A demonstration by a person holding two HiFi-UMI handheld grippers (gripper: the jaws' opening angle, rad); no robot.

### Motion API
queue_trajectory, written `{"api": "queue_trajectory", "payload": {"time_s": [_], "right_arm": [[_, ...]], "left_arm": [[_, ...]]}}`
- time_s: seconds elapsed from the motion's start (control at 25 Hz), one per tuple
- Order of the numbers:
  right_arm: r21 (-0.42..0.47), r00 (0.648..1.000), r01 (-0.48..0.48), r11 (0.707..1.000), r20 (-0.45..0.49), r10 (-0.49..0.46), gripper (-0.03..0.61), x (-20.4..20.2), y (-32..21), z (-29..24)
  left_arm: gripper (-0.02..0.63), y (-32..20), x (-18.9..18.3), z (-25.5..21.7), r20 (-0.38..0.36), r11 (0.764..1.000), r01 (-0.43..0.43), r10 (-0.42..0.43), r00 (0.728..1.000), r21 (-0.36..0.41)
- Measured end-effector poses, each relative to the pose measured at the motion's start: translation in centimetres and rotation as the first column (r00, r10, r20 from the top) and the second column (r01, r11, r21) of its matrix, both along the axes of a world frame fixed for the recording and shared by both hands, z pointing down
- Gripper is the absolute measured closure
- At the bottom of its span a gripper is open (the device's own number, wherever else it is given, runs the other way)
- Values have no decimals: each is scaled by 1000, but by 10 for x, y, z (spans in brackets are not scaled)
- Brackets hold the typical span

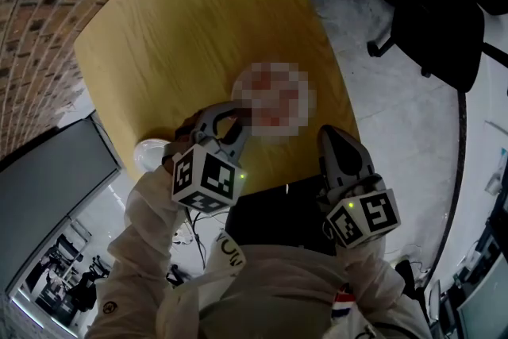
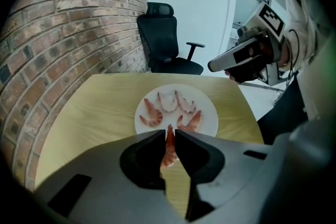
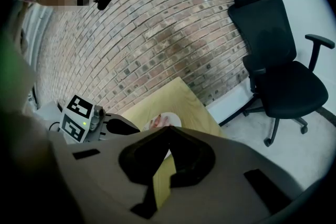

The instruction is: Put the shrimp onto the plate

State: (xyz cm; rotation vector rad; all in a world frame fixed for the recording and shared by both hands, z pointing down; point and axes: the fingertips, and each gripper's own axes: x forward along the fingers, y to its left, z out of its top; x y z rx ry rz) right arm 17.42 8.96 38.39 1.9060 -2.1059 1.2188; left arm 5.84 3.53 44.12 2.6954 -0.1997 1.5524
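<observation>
A pink shrimp (image 2: 169, 147) stands upright between the jaws of my left gripper (image 2: 169, 134), which is shut on it just before the near rim of the white plate (image 2: 208, 114). Several more shrimp (image 2: 152, 113) lie on that plate. In the head view the left gripper (image 1: 238, 121) reaches over the plate (image 1: 242, 83), which a mosaic patch mostly covers. My right gripper (image 3: 169, 129) hangs off the table's near right edge, jaws shut with nothing in them. It also shows as the right gripper (image 2: 216, 64) to the right of the plate and as the right gripper (image 1: 332, 137) from above.
The yellow wooden table (image 1: 182, 36) stands against a brick wall (image 2: 68, 34). A black office chair (image 3: 278, 60) sits on the grey floor beyond the table. A white round object (image 1: 149, 153) lies at the table's near left corner.
</observation>
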Motion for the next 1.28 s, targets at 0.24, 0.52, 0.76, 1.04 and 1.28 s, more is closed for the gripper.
{"api": "queue_trajectory", "payload": {"time_s": [0.24, 0.52, 0.76, 1.04, 1.28], "right_arm": [[-9, 1000, -18, 1000, 8, 18, 555, 14, -1, 6], [-14, 1000, -5, 1000, 21, 5, 555, 19, -5, 10], [-7, 1000, 12, 1000, 21, -12, 555, 22, -8, 8], [-7, 1000, 24, 1000, 20, -24, 555, 19, -7, 7], [-10, 1000, 23, 1000, 19, -22, 555, 21, -1, 9]], "left_arm": [[552, -4, 10, 7, 21, 1000, -16, 16, 1000, -1], [552, -4, 17, 9, 25, 1000, 1, 0, 1000, -14], [551, -4, 17, 8, 10, 999, 34, -34, 999, -8], [551, -6, 16, 10, -8, 998, 58, -58, 998, 6], [549, -6, 20, 9, -28, 998, 62, -61, 998, 23]]}}
